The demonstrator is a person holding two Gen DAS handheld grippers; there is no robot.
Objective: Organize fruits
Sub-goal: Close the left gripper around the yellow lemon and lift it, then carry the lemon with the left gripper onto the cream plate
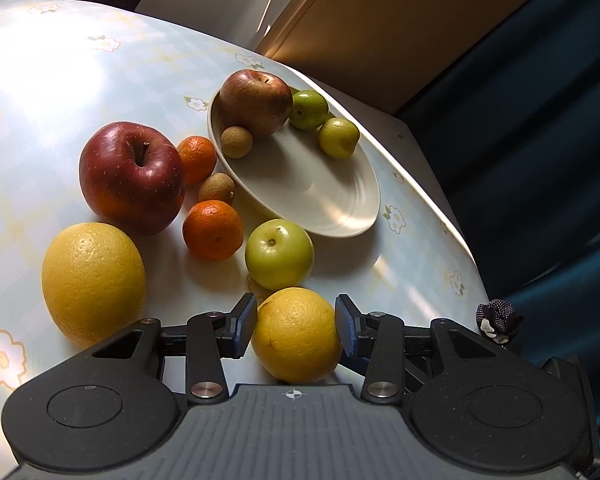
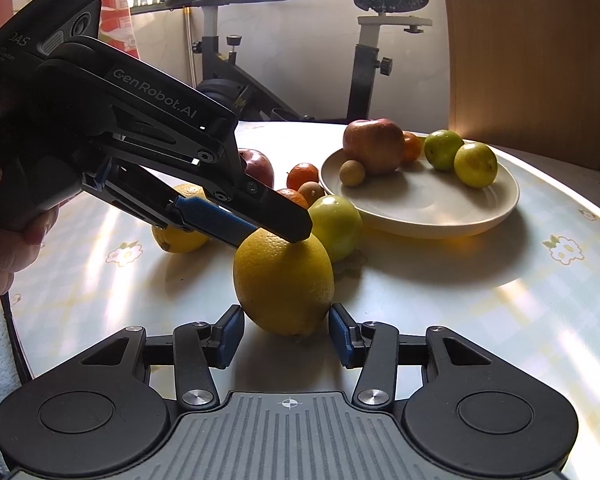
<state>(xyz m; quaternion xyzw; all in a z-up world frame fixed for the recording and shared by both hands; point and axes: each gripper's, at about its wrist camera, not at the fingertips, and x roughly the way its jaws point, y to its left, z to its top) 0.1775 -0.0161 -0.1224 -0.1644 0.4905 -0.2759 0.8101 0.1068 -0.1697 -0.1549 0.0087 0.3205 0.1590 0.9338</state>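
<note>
A yellow citrus fruit [image 1: 296, 344] [image 2: 284, 284] stands on the flowered table. My left gripper [image 1: 296, 330] is shut on it, its pads pressing both sides; in the right wrist view it [image 2: 276, 232] reaches in from the left over the fruit's top. My right gripper [image 2: 286, 334] is shut on the same fruit lower down. A cream plate [image 1: 340, 228] [image 2: 440, 220] holds a reddish apple [image 1: 256, 102], two green fruits and a small brown one. On the table lie a red apple [image 1: 132, 176], two tangerines, a green apple [image 1: 280, 252] and a bigger yellow citrus [image 1: 94, 280].
A person's hand [image 2: 4, 248] holds the left gripper. The table's rounded edge [image 1: 440, 184] runs close behind the plate, with dark blue fabric [image 1: 540, 160] beyond. An exercise bike [image 2: 228, 60] and a wooden panel [image 2: 520, 60] stand past the table. A small dotted black-and-white thing [image 1: 498, 318] shows at the edge.
</note>
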